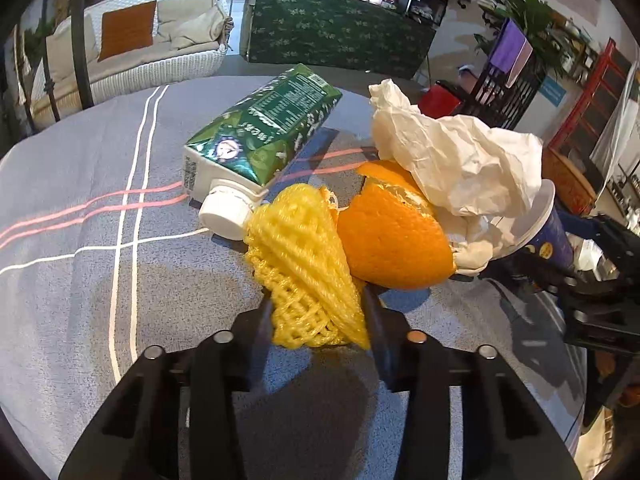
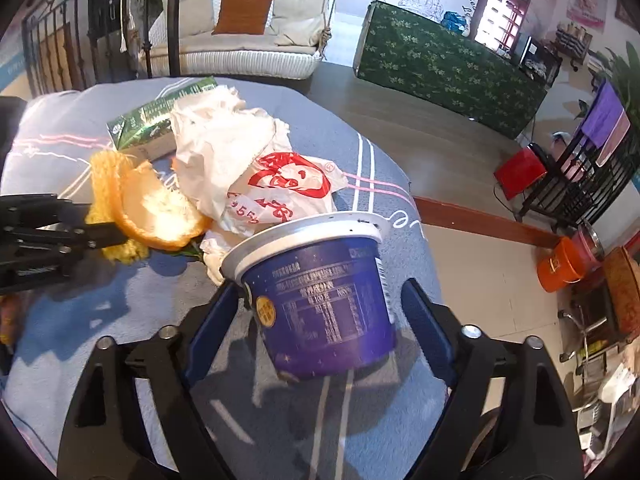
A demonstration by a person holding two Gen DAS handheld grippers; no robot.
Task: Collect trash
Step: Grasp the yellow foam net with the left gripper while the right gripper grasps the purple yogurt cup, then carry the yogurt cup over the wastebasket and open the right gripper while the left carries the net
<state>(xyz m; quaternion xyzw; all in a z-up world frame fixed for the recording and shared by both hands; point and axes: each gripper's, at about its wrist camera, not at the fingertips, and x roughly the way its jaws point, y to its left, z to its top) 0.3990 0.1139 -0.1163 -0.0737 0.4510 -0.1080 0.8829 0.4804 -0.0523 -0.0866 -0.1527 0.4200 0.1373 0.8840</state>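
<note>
On the grey striped tablecloth lies a pile of trash: a green drink carton on its side, a yellow foam net, an orange peel, crumpled white paper and a blue cup. My left gripper is shut on the yellow foam net, right beside the peel. My right gripper has its jaws around the blue cup, lying tilted; the fingers stand slightly apart from its sides. The left gripper also shows in the right wrist view. The printed wrapper lies behind the cup.
The table's far edge drops to a wooden floor. Beyond stand a white wicker sofa, a green-draped counter, a red bin and an orange bucket.
</note>
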